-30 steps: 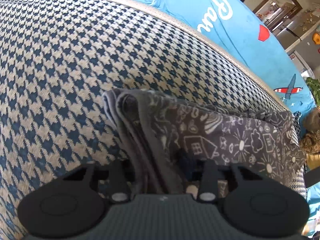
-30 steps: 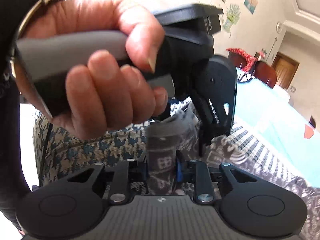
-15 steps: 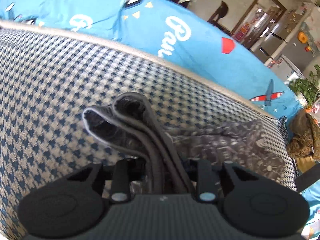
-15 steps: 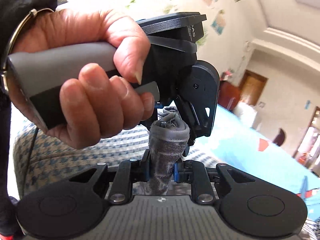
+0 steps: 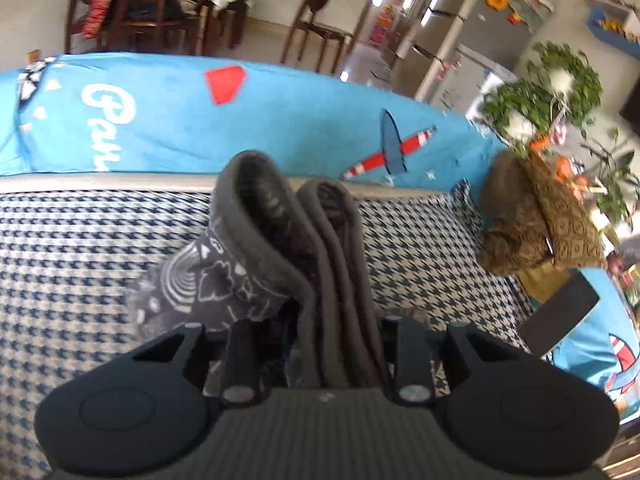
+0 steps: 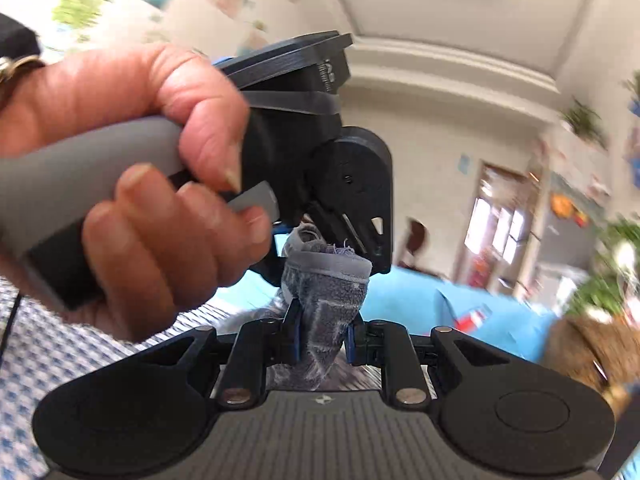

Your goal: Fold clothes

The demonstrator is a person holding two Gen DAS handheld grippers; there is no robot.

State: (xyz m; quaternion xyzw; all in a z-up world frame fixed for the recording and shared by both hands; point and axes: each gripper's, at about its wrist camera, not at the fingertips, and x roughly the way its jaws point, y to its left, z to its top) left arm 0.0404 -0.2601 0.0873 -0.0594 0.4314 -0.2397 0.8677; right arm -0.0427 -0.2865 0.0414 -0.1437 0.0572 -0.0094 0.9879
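Observation:
A dark grey garment [image 5: 276,248] printed with white doodles stands up in thick folded layers above the houndstooth cushion [image 5: 80,248]. My left gripper [image 5: 324,344] is shut on its bunched edges. In the right wrist view the same grey garment [image 6: 326,292] rises between blue pads, and my right gripper [image 6: 322,338] is shut on it. Just beyond, a person's hand [image 6: 132,168] grips the grey handle of the other gripper, close above the cloth. The rest of the garment hangs out of sight below both grippers.
A bright blue printed blanket [image 5: 200,120] covers the seat behind the cushion. A brown patterned pillow [image 5: 532,224] lies at the right, with green plants [image 5: 548,92] beyond. Wooden chairs [image 5: 316,20] and a table stand at the back of the room.
Both grippers have risen and tilted up with the garment. The cloth has left the cushion, and the views now take in the room and ceiling.

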